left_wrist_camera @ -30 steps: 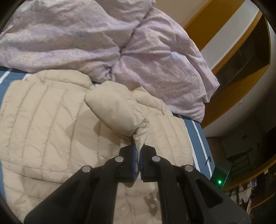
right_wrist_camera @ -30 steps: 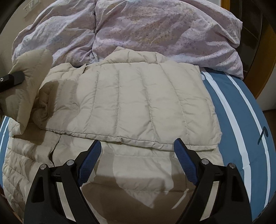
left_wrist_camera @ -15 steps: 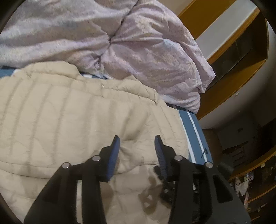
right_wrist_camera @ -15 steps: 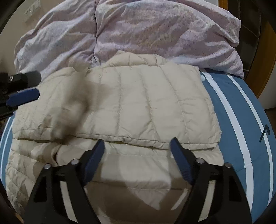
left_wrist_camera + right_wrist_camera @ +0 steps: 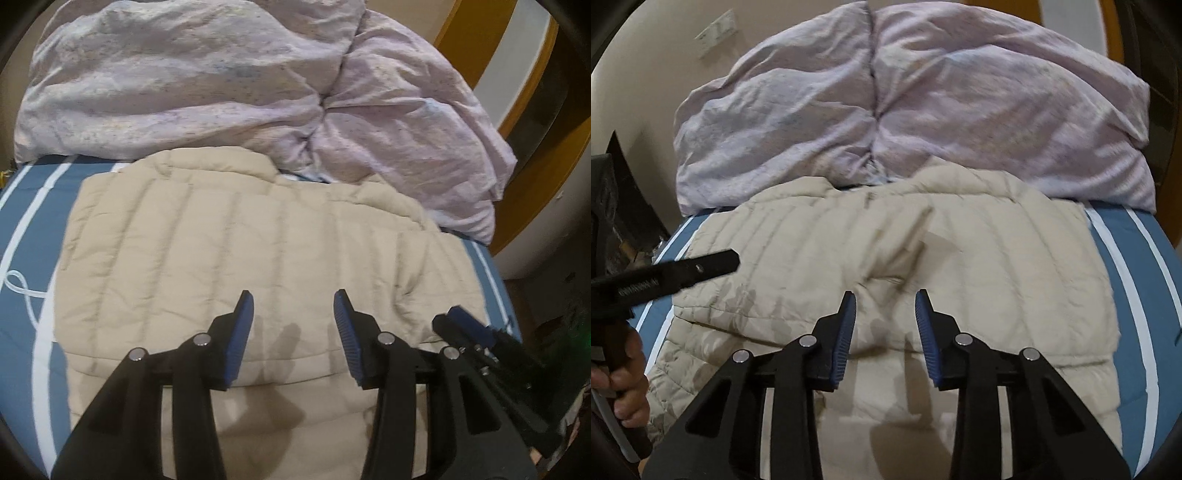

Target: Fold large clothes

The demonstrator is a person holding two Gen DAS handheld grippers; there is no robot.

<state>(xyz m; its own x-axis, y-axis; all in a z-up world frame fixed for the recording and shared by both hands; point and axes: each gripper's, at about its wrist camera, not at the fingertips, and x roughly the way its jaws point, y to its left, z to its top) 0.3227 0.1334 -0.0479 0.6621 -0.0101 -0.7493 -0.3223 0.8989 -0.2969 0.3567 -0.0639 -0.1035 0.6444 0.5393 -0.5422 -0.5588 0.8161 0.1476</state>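
Observation:
A beige quilted jacket (image 5: 258, 240) lies flat on the bed, its sleeves folded in across the body. My left gripper (image 5: 293, 306) hovers open over the jacket's lower fold, nothing between its blue pads. One blue-padded finger (image 5: 469, 321) of the right gripper shows at the right edge of that view. In the right wrist view my right gripper (image 5: 885, 306) hangs over the jacket (image 5: 997, 266), just short of a raised ridge of sleeve. Its jaws are closing and the pads press on no fabric. The left gripper's dark finger (image 5: 713, 264) reaches in from the left, held by a hand (image 5: 624, 376).
A crumpled lilac duvet (image 5: 221, 92) (image 5: 923, 110) is heaped at the head of the bed, touching the jacket's collar. A blue sheet with white stripes (image 5: 22, 295) (image 5: 1137, 314) shows on both sides. Wooden furniture (image 5: 535, 155) stands beyond the bed's right side.
The left gripper let go of the sleeve cuff, which dropped flat onto the jacket, and its jaws opened. The right gripper's jaws narrowed a lot and it rose a little.

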